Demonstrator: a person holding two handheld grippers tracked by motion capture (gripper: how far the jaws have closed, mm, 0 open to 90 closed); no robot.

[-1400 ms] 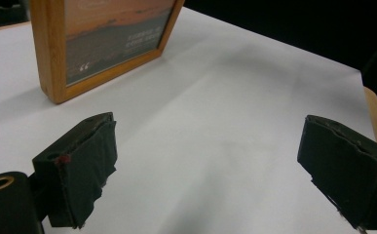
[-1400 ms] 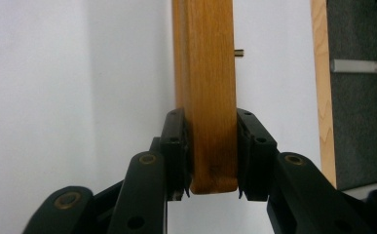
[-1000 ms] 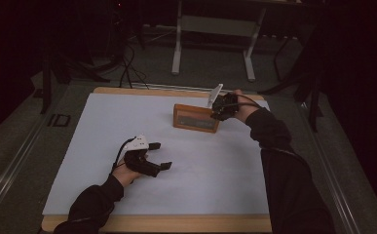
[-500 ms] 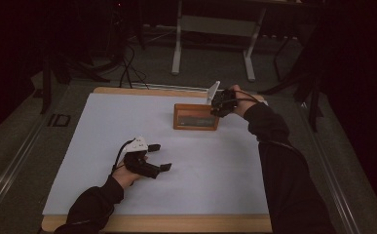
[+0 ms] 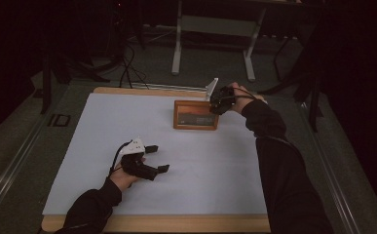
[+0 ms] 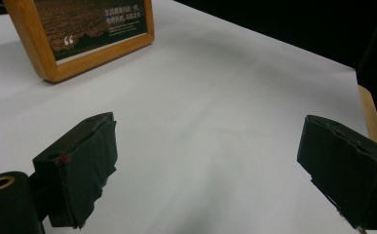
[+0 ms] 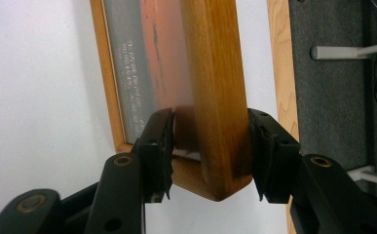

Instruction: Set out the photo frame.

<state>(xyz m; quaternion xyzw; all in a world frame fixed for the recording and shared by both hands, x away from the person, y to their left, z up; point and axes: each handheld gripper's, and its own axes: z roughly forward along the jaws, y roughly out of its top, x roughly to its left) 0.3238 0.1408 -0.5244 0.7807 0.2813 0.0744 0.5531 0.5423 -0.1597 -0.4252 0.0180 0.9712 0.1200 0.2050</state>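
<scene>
Picture frame [image 6: 79, 36]: white quotation mark legible; small text unreadable.

A dim room: grey carpet floor [image 5: 215, 68], white-legged desk frame [image 5: 213, 29] beyond the table.

Dim high view with dark vignetted corners, pale table cover [image 5: 127, 126] lit evenly from above, soft shadows, blurred near wood of picture frame [image 7: 215, 97] in right gripper view, faint reflection on its glass, slight softness everywhere.
</scene>
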